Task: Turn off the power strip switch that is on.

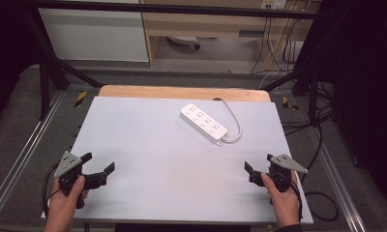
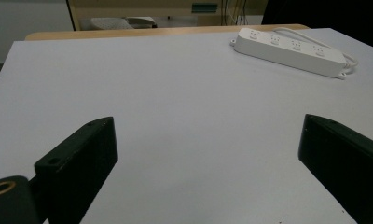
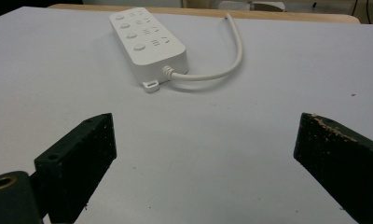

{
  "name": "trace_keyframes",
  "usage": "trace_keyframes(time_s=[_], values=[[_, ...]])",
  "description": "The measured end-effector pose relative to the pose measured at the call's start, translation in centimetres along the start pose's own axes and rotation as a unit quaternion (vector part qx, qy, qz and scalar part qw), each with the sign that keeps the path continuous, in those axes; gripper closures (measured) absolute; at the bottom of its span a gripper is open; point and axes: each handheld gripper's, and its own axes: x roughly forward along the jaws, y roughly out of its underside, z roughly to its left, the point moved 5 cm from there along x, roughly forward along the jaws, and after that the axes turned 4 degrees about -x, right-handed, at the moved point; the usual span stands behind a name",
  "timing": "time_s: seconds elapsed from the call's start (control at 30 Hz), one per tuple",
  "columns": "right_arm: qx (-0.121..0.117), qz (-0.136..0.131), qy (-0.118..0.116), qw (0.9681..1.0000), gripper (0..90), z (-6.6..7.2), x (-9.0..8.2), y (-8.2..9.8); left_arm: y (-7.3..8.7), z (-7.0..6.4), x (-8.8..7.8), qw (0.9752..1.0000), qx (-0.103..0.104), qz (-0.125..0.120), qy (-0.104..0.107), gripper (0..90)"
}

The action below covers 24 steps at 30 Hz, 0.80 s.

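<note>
Right now I hold both claws low at the near edge of the desk (image 1: 133,145), left claw (image 1: 100,164) and right claw (image 1: 259,163) each with jaws spread wide, gripping nothing. Well ahead lies the white power strip (image 1: 203,123), flat toward the far right, its cord (image 1: 235,121) curling beside it.

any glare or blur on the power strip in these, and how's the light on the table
High view: even light on the table, the power strip a little soft, no glare. Left gripper view: strip sharp enough, near fingers dark. Right gripper view: strip clear, a faint shadow under its cable.
</note>
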Motion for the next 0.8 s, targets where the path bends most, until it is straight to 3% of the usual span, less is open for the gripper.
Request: trace_keyframes(time_s=[0.43, 0.8], values=[[0.003, -0.018, -0.021, 0.9996, 4.7, 0.2, -0.47, -0.45, 0.05, -0.16, 0.16, 1.0, 0.003, 0.003, 0.001, 4.3], [0.003, -0.025, -0.015, 0.9996, 2.7, 0.13, -0.73, -0.68, 0.06, -0.29, 0.14, 1.0, 0.007, 0.003, 0.003, 4.4]])
